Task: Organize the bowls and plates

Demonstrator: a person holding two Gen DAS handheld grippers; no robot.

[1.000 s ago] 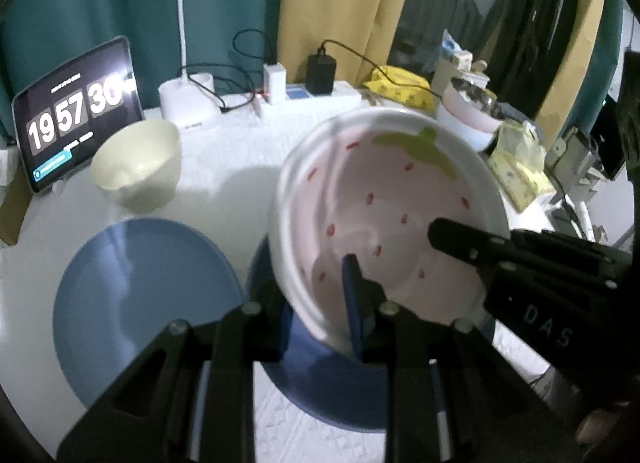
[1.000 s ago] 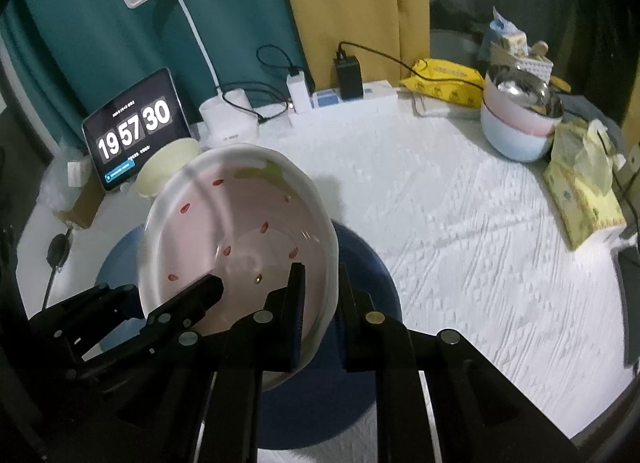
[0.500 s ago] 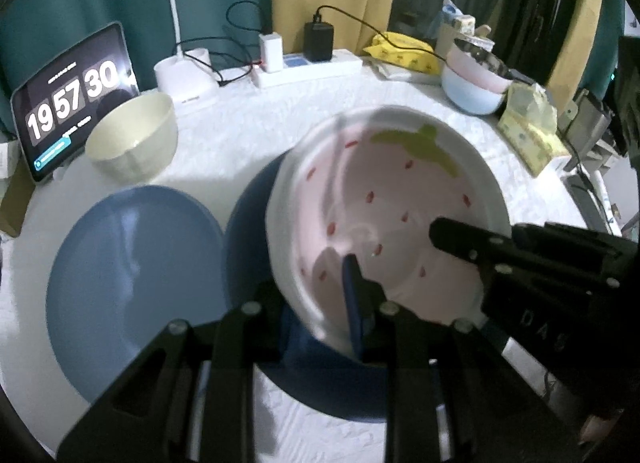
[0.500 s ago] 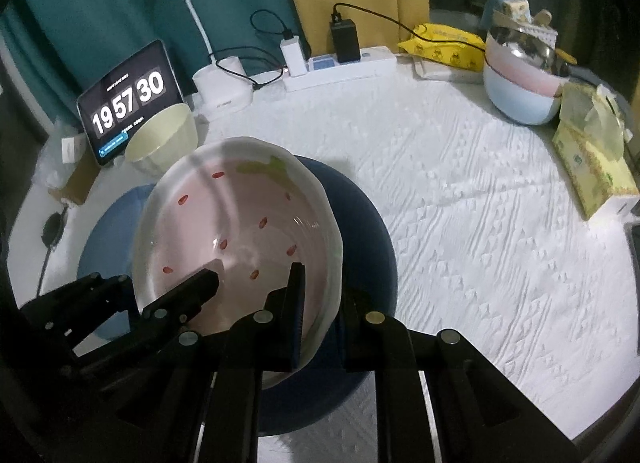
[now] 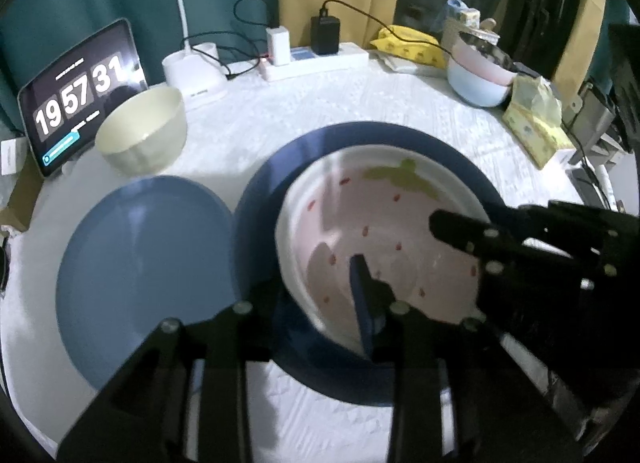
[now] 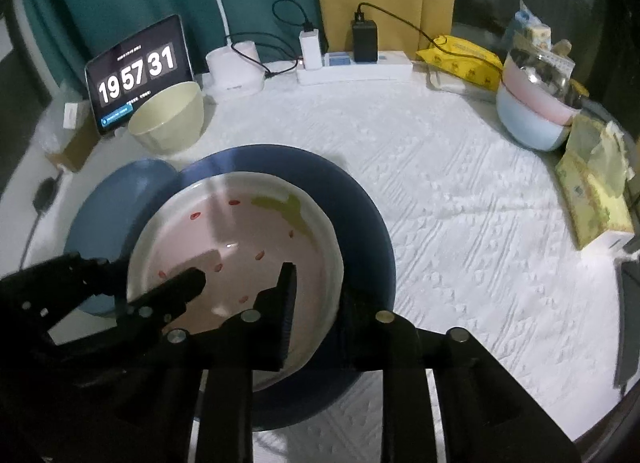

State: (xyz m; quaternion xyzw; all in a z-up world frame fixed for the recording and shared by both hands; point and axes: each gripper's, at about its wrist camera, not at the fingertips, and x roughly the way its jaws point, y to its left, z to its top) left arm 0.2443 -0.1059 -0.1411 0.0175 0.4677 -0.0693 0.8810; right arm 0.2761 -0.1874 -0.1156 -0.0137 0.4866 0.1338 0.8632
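A white and pink strawberry-pattern bowl [image 5: 384, 231] [image 6: 240, 239] sits inside the dark blue plate [image 5: 360, 139] [image 6: 360, 215]. My left gripper [image 5: 316, 303] straddles the bowl's near-left rim, one finger inside and one outside. Its jaws are opening, and the pads stand off the rim. My right gripper [image 6: 320, 303] straddles the near-right rim the same way, its jaws also opening with a gap at the rim. A light blue plate [image 5: 140, 263] [image 6: 116, 199] lies to the left. A cream bowl [image 5: 144, 131] [image 6: 168, 123] stands behind it.
On a round table with a white cloth [image 6: 460, 223], a tablet clock [image 6: 136, 71], a lamp base [image 6: 236, 71] and a power strip [image 6: 356, 67] line the back. Stacked pink and blue bowls [image 6: 532, 119] and a tissue pack [image 6: 592, 199] sit at the right edge.
The strawberry bowl has come down from a tilted hold onto the dark blue plate. Both grippers' jaws have widened off its rim.
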